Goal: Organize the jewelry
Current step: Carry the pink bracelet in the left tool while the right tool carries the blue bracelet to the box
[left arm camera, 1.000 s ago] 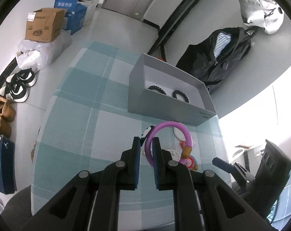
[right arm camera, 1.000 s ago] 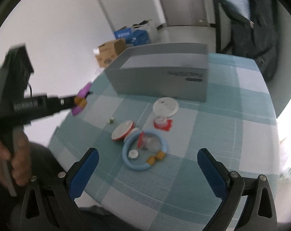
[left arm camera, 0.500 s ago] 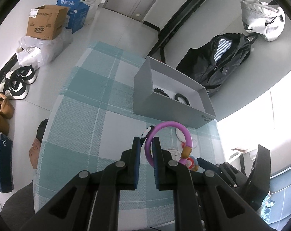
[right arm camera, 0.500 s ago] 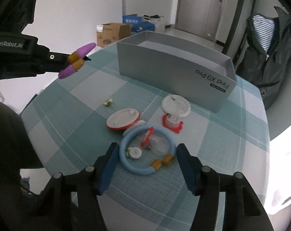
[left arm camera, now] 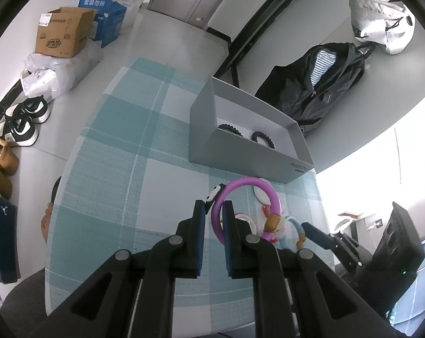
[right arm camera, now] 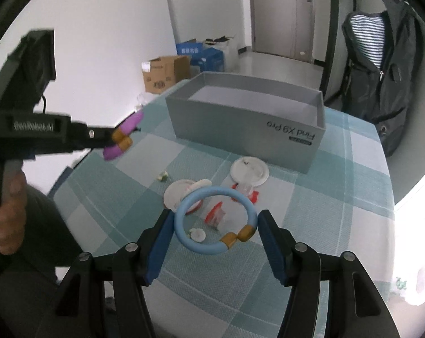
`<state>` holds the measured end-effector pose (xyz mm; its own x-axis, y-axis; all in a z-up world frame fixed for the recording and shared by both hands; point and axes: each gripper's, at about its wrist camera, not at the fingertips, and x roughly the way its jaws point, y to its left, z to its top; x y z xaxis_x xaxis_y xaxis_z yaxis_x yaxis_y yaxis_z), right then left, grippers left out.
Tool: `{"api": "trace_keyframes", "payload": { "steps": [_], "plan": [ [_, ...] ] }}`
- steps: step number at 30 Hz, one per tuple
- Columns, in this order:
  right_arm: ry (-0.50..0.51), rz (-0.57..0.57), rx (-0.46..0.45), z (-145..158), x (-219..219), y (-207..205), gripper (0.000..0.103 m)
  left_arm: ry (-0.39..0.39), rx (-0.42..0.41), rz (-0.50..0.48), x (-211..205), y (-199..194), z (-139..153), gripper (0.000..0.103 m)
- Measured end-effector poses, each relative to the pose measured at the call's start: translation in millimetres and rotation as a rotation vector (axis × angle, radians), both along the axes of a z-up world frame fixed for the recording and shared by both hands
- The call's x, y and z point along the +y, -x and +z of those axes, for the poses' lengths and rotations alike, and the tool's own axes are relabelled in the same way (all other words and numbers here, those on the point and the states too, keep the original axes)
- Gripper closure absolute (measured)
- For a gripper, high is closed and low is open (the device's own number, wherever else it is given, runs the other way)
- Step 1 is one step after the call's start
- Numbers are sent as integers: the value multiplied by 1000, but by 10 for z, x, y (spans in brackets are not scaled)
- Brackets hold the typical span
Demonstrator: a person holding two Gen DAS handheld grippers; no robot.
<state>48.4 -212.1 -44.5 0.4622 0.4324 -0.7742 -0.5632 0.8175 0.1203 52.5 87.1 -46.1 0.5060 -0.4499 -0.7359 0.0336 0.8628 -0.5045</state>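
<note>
Blue bangle [right arm camera: 215,222], earlier flat on the tablecloth, now sits clamped in the right hand-held gripper [right arm camera: 215,225].

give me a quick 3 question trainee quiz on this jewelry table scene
1. True or false: the left gripper is shut on the purple ring bracelet.
2. What lies inside the open grey cardboard box?
3. The light blue ring bracelet sits: A) inside the box B) between the right gripper's fingers C) on the floor

Key: 1 true; 2 two black coiled hair ties; 3 B
</note>
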Motion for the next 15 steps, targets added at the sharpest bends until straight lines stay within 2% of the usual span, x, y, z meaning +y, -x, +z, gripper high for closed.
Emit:
{"api": "trace_keyframes", "payload": {
  "steps": [10,15],
  "plan": [
    [-99,-21,10,125,-98,-76,43,-11,-10,6,-30,0,15,95],
    [-164,-36,11,231,-179,-125,43,-103,-101,55,-91,20,221,95]
  ]
}}
